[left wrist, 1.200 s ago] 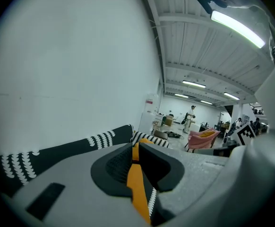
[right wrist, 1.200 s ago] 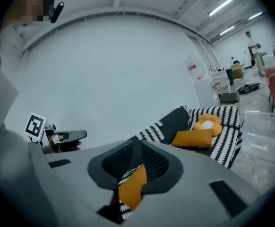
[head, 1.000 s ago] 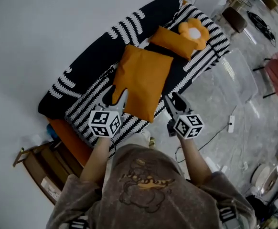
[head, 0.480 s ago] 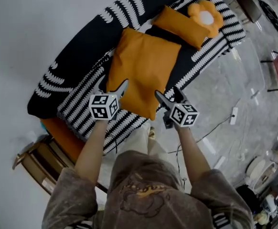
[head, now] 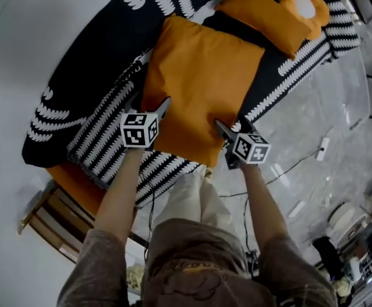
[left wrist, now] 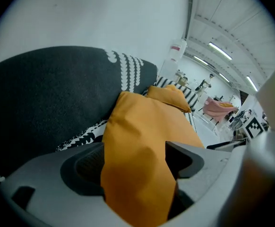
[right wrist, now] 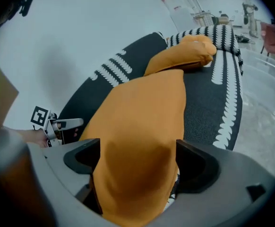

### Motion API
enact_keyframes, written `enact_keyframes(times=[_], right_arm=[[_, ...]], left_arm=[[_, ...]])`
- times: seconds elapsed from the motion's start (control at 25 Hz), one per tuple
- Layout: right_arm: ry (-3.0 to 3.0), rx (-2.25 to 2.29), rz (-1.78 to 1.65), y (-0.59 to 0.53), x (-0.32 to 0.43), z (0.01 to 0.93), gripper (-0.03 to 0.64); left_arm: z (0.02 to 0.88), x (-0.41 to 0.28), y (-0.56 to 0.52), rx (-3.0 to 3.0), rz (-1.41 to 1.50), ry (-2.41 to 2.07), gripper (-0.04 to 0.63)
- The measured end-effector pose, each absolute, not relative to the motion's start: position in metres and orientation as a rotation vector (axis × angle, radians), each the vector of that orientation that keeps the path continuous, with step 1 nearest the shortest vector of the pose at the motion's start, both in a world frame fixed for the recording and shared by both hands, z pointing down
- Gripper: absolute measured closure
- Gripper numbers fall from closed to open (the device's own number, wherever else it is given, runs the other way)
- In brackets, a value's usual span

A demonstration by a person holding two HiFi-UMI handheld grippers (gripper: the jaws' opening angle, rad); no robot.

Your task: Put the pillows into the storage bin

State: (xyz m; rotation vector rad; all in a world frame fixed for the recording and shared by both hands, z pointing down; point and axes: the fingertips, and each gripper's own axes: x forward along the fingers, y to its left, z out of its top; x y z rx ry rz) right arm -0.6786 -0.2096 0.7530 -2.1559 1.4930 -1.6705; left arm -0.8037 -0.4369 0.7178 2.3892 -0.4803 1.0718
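head view: large orange pillow [head: 202, 85] judged soft, light, floppy. left gripper [head: 151, 105] & right gripper [head: 231, 126] agape, jaws just opened, near edge between, unpinched. recommend deep bite nr corners.

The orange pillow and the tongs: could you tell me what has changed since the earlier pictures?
The left tongs and right tongs came down to the near edge of the pillow, jaws just opening, fabric now between them, not gripped. Pillow stays on the sofa.
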Motion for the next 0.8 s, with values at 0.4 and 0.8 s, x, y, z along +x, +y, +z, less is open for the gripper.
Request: enact_keyframes(times=[0.4, 0.8], right_arm=[[1.440, -2.074, -1.768, -0.208, -0.685, 0.812, 0.124], [1.487, -2.127, -1.718, -0.219, -0.673, 0.778, 0.426]], left_arm=[[0.772, -0.804, -0.438, 2.337, 1.101, -0.435, 0.210], [0.738, -0.782, -0.423, 2.326, 1.147, -0.422, 0.513]])
